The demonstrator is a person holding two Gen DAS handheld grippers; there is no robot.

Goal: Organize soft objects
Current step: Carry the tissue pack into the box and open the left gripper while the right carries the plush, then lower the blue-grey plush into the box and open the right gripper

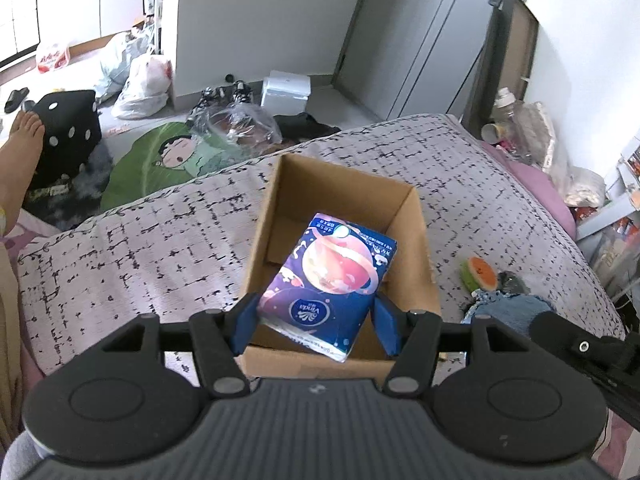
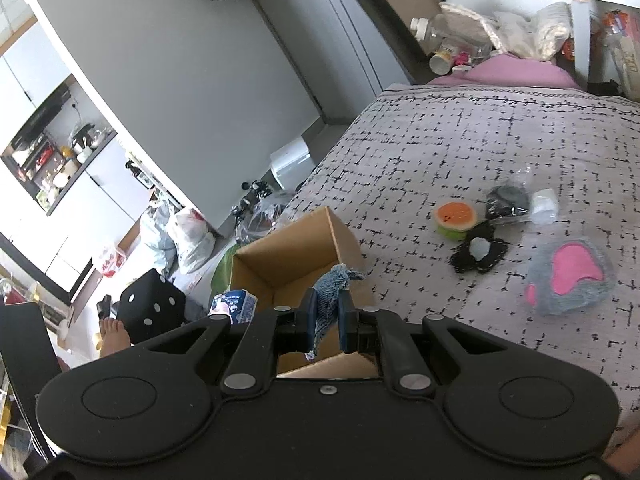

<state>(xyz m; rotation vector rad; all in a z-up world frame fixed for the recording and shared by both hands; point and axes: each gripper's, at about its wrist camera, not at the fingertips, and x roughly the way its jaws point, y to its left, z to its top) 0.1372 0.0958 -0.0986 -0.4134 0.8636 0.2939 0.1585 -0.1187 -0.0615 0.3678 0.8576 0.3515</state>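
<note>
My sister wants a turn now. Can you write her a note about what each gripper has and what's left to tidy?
Left gripper: holds the blue tissue pack over the open cardboard box; it looks not yet let go.
Right gripper: shut on a blue denim cloth, above the box's near edge.
Done: nothing else can be seen in the box so far.
Left on the bed: watermelon slice toy, black lace piece, grey and pink paw mitt, small packet with a dark item.
Next, probably: drop both items in, then fetch the rest.
</note>
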